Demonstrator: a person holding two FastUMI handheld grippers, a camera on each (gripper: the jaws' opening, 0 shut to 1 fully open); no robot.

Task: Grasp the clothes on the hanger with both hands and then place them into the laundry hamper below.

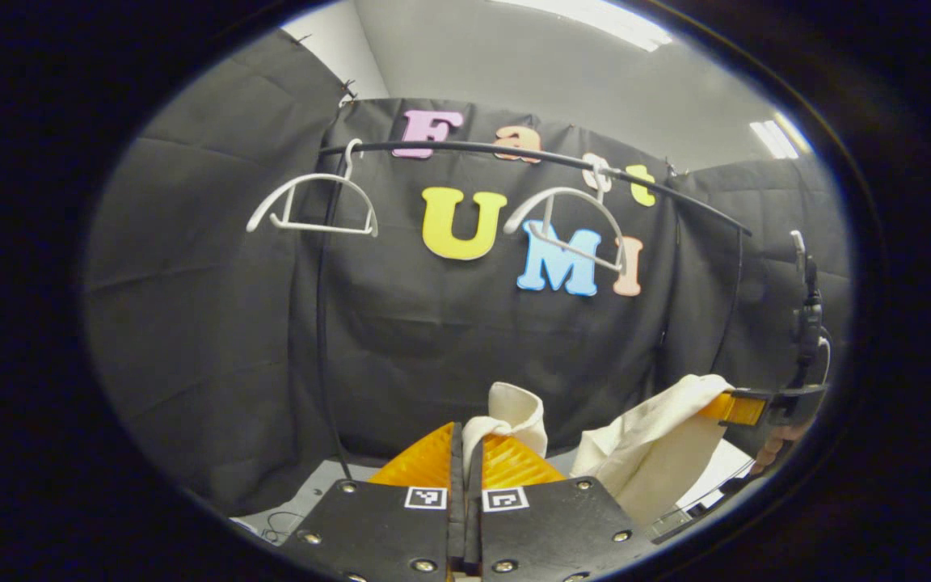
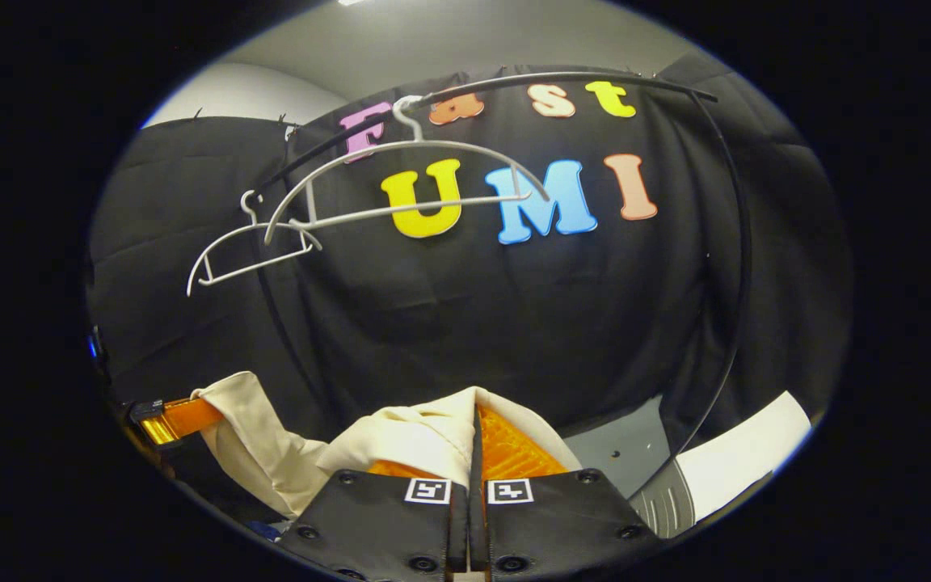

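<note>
Left gripper [image 1: 472,453] clamped on a fold of the cream cloth garment [image 1: 651,453]; right gripper [image 2: 473,440] pinching its other end. Garment slung between them, below the black curved rail [image 1: 514,151] with two bare white plastic hangers [image 1: 312,206]. Hamper probably out of frame.

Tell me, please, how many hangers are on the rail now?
2, both bare. In the left gripper view, one hanger hangs near the rail's left end, the other hanger further right along it. More could be hidden outside the view.
</note>
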